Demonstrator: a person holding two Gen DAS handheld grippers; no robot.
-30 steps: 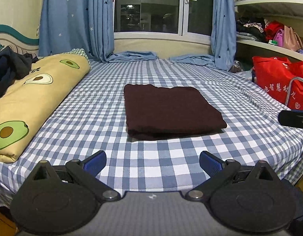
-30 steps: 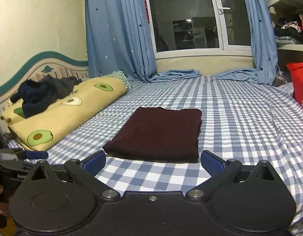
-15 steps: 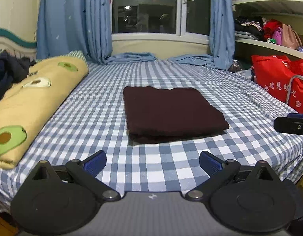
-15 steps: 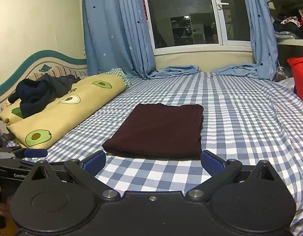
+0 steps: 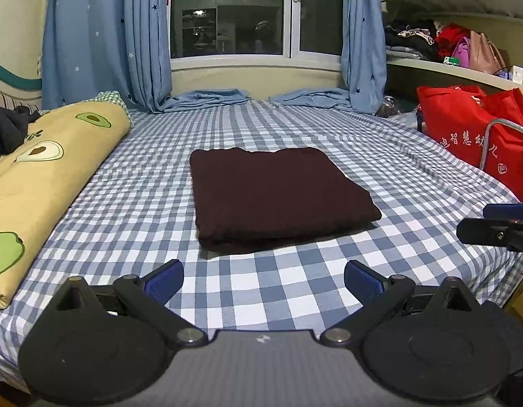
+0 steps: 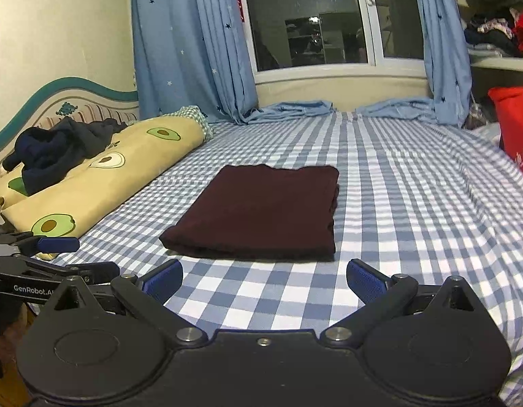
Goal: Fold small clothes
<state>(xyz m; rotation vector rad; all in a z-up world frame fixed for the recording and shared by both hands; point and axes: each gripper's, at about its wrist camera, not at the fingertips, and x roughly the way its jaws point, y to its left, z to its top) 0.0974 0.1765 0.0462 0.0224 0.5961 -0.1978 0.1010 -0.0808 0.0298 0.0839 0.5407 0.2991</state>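
Both cameras drifted slightly nearer the folded maroon garment (image 5: 278, 196), which lay square mid-bed at twelve o'clock on the checked sheet (image 5: 132, 210), while left gripper (image 5: 263, 279) and right gripper (image 6: 264, 279) hung back with jaws spread, empty, apparently judging the fold finished.

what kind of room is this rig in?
Most likely a home bedroom: a bed with a blue checked sheet, an avocado-print quilt beside the headboard, star-print curtains at a dark window, and cluttered shelves.
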